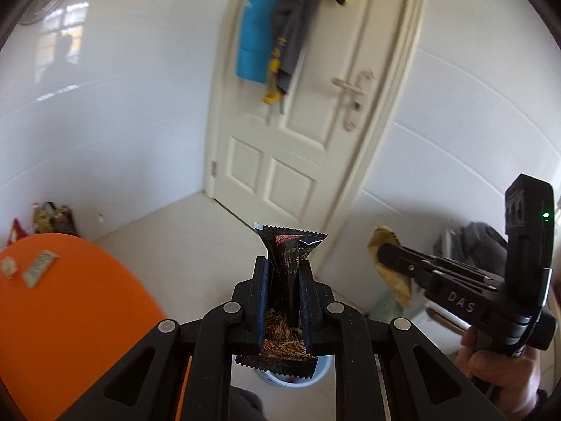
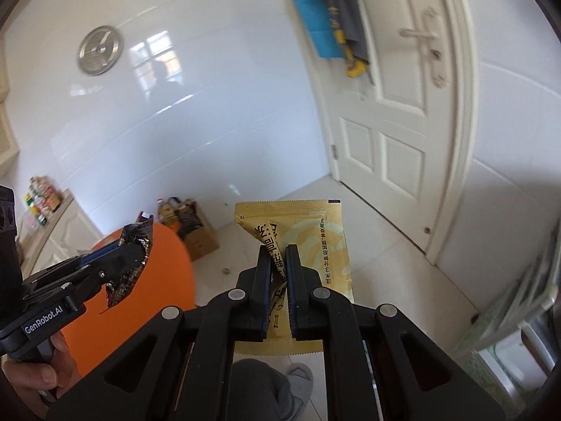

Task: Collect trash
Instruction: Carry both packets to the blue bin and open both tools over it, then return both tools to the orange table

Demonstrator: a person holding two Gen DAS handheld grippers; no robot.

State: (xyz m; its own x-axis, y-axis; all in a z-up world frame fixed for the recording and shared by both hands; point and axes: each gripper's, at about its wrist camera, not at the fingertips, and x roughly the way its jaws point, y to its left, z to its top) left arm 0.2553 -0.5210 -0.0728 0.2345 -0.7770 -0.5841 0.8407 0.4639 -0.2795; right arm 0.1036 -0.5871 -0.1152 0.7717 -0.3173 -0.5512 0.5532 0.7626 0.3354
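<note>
My left gripper (image 1: 284, 263) is shut on a black snack wrapper (image 1: 292, 249) and holds it up in the air; the wrapper also shows in the right wrist view (image 2: 135, 245). Below it a white-and-blue bin (image 1: 315, 373) stands on the floor, mostly hidden by the gripper. My right gripper (image 2: 278, 251) is shut on a gold sachet (image 2: 315, 231), held above the floor; it shows to the right in the left wrist view (image 1: 389, 259). Two small wrappers (image 1: 36, 268) lie on the orange table (image 1: 70, 315).
A white door (image 1: 298, 122) with hanging clothes (image 1: 273, 35) is ahead. Boxes and bags (image 2: 189, 221) stand by the wall beyond the table. A cabinet with jars (image 2: 45, 207) is at the left. My leg and slipper (image 2: 298, 379) are below.
</note>
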